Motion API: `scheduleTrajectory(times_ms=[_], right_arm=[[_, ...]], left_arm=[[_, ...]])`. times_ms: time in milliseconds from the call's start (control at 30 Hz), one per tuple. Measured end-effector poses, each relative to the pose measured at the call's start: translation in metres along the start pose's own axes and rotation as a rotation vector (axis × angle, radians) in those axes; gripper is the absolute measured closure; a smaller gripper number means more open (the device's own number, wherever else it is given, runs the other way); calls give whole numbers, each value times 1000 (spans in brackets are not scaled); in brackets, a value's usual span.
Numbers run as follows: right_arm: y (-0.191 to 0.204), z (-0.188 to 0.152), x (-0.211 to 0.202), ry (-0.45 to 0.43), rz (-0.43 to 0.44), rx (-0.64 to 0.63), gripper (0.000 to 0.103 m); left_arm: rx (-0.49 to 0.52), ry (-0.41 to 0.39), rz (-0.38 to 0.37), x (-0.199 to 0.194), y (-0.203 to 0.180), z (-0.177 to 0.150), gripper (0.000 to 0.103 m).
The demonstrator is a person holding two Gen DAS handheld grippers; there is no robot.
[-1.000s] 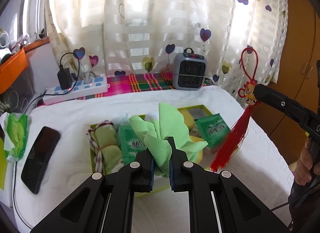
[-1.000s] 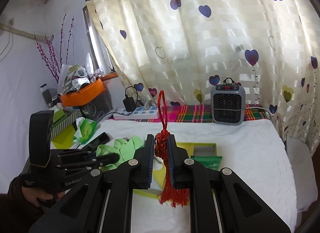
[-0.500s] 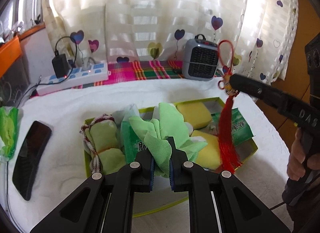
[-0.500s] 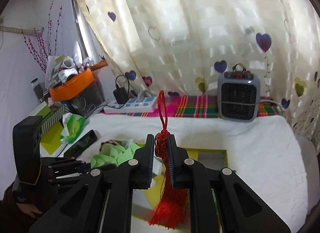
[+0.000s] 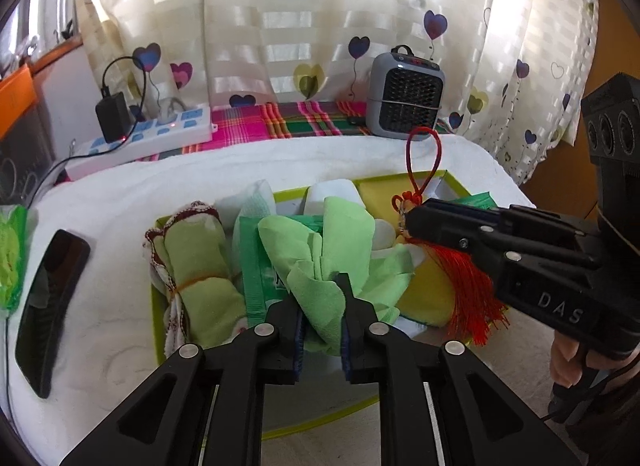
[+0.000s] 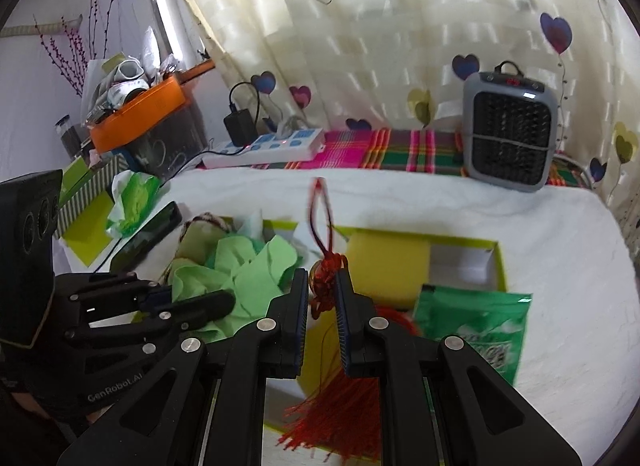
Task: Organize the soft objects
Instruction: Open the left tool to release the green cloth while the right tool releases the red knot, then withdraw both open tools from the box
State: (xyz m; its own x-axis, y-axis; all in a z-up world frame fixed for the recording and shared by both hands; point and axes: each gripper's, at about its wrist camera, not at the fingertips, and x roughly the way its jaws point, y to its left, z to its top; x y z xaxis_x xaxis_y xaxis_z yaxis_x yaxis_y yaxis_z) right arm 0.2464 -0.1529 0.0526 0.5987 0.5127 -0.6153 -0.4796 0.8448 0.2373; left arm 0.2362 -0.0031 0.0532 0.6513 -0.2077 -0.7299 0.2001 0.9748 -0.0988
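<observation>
A crumpled light-green cloth (image 5: 320, 250) sits between the pads of my left gripper (image 5: 320, 294), whose jaws are opening; the pads still touch it. It hangs over a lime-rimmed box (image 5: 452, 181) that holds a rolled pale-green towel (image 5: 196, 266), green packets and yellow sponges (image 6: 388, 266). My right gripper (image 6: 322, 278) is shut on the knot of a red tassel charm (image 6: 324, 286). Its loop stands up and its fringe (image 5: 468, 278) hangs over the box's right half. In the left wrist view the right gripper (image 5: 416, 217) is just right of the cloth.
A white towel covers the table. A black phone (image 5: 48, 306) and a green tissue bundle (image 6: 132, 197) lie left of the box. A power strip (image 5: 140, 141) and a grey heater (image 5: 406, 97) stand at the back. An orange bin (image 6: 136, 117) is at far left.
Both grippers have sunk toward the box. The right one carried the tassel leftward, from beyond the box's right edge to over its right half, close to the green cloth.
</observation>
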Motion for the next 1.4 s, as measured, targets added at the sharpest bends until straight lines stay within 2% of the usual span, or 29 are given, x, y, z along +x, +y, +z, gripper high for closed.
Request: scheduleTrajectory(times_ms=[233,333,400,467,633,867,1033,1400], right_arm=[[1,-2,0,5,7,16,88],[3,-6,-1,11,10,16,83],[4,-8,-3,9,3,17,77],[4,-9,-7,0,6,31,65],[6,-13,-21,-30,11,45,64],[12,-26,-41,-49,-36,41,55],[18,-40,-52,-52,-111,1,54],[9,-80,-67,30,-197,81,53]], left_arm=[[0,2,8,-3,-1,-2,80],[-8,3,4,-6,-2,-4,74],[-10,0,4,-9,-2,-7,70],[-12,-2,4,-13,-3,-8,67],[-16,-11,9,-24,-7,-14,63],[-26,-12,22,-37,-14,-26,59],[-44,-8,40,-46,-18,-38,59],[-69,51,75,-55,-25,-75,58]])
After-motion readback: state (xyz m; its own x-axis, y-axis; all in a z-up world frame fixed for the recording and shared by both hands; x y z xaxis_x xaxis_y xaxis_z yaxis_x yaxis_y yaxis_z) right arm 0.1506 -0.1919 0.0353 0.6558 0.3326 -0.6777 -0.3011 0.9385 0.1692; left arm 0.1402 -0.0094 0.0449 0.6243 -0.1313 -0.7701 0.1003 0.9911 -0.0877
